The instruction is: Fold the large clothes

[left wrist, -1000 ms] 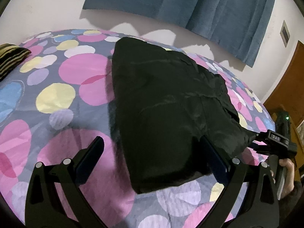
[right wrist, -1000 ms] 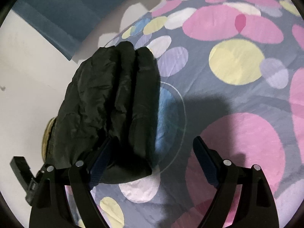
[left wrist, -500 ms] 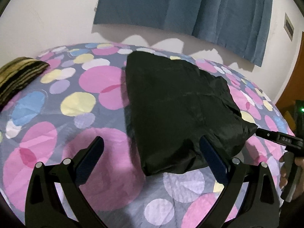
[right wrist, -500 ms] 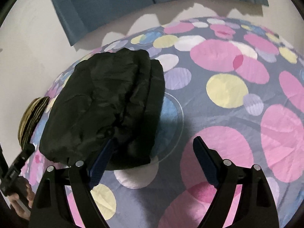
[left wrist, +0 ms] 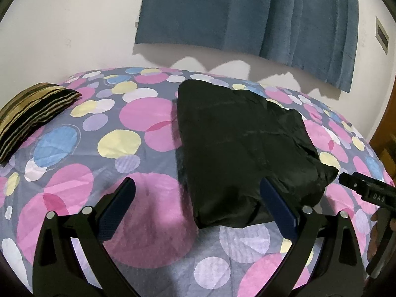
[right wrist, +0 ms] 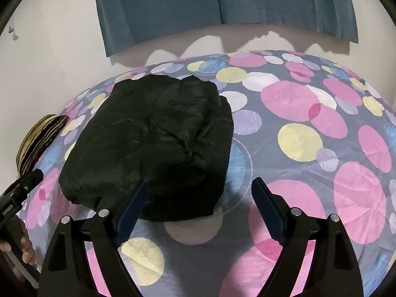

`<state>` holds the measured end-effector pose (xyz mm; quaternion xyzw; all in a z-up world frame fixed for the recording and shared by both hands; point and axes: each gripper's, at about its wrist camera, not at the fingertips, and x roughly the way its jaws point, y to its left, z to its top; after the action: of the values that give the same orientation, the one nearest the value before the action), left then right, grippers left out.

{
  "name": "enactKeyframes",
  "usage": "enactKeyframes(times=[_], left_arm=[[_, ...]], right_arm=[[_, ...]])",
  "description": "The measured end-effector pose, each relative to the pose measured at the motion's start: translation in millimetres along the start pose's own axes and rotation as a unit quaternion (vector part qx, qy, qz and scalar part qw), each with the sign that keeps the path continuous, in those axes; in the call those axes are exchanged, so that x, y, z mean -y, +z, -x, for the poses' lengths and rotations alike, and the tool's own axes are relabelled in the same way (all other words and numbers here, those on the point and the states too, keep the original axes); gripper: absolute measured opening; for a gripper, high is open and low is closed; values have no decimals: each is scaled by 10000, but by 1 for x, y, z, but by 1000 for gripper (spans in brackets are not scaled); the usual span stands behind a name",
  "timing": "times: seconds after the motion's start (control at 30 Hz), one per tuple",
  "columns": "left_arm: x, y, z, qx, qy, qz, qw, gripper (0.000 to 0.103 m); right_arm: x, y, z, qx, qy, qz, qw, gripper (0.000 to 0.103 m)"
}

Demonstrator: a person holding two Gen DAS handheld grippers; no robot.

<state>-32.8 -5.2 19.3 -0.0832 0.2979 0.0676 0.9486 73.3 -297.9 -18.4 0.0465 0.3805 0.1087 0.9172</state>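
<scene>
The striped cushion (left wrist: pixel 32 116) is cut off by the left edge in the left wrist view, and in the right wrist view the black folded garment (right wrist: pixel 153 143) hides its far side. How many layers that garment holds and what kind of clothing it is cannot be told from its dark, creased surface. The person's hand (right wrist: pixel 23 247) shows only as a few fingers at the left edge, and the blue curtain (left wrist: pixel 247 12) runs off the top.
</scene>
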Motion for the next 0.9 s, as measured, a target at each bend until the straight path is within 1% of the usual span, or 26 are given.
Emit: enactKeyframes(times=[0.37, 0.57, 0.77, 0.9], left_arm=[[3, 0, 1, 87, 138, 21, 9999, 100], [5, 0, -3, -33, 254, -76, 9996, 100], [5, 0, -2, 4, 259, -42, 9997, 100], [4, 0, -3, 46, 350, -17, 9994, 100]], right_arm=[[-5, -2, -1, 52, -14, 50, 10000, 84], [-9, -3, 1, 79, -31, 42, 10000, 84], [-8, -3, 1, 96, -38, 29, 9999, 84], [-11, -2, 2, 94, -41, 27, 9999, 84]])
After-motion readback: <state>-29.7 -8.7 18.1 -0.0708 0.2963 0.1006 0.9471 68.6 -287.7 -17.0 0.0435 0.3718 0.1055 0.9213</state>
